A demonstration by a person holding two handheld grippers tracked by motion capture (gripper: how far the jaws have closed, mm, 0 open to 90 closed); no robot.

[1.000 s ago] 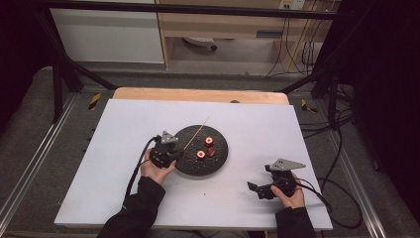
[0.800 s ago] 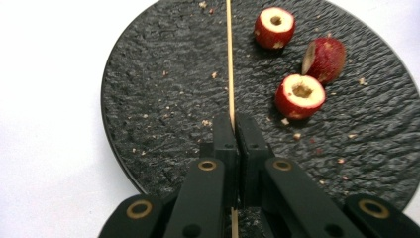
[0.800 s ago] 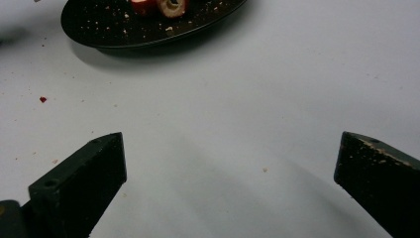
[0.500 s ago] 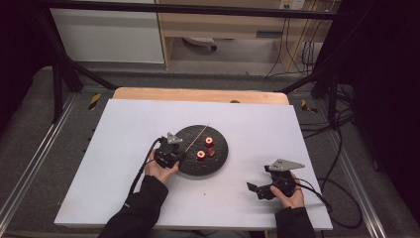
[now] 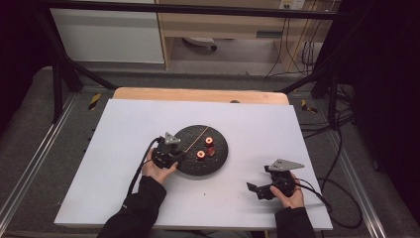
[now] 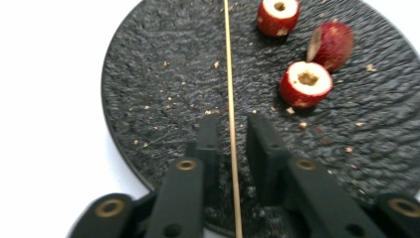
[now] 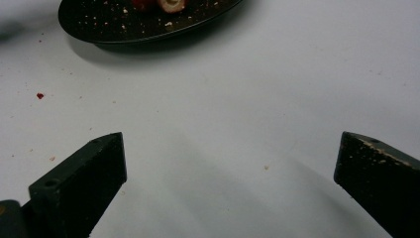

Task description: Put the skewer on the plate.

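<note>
White table (image 5: 124, 148): carries a round black textured plate (image 5: 218, 158) at its middle, with the left gripper (image 5: 171, 154) at the plate's near-left edge and the right gripper (image 5: 262, 188) resting on bare surface well apart from it, toward the near-right corner. Plate, as seen in the left gripper view (image 6: 163, 79): lies directly beneath and ahead of the left jaws, its surface scattered with pale crumbs. Wooden skewer (image 6: 229, 74): lies flat on the plate and runs straight out between the left jaws, extending well beyond their tips. The left jaws have just been opening; they stand a little apart, one on either side of the skewer, with a narrow gap visible on each side and no pad pressing on it. Three red cored fruit pieces (image 6: 305, 83): clustered on the plate ahead of the jaws and off to one side of the skewer, clear of it; two show hollowed pale centres facing up, the third lies tilted. Right gripper (image 7: 230, 158): jaws spread wide with nothing between them, the plate's edge (image 7: 148, 37) well ahead of the tips.
</note>
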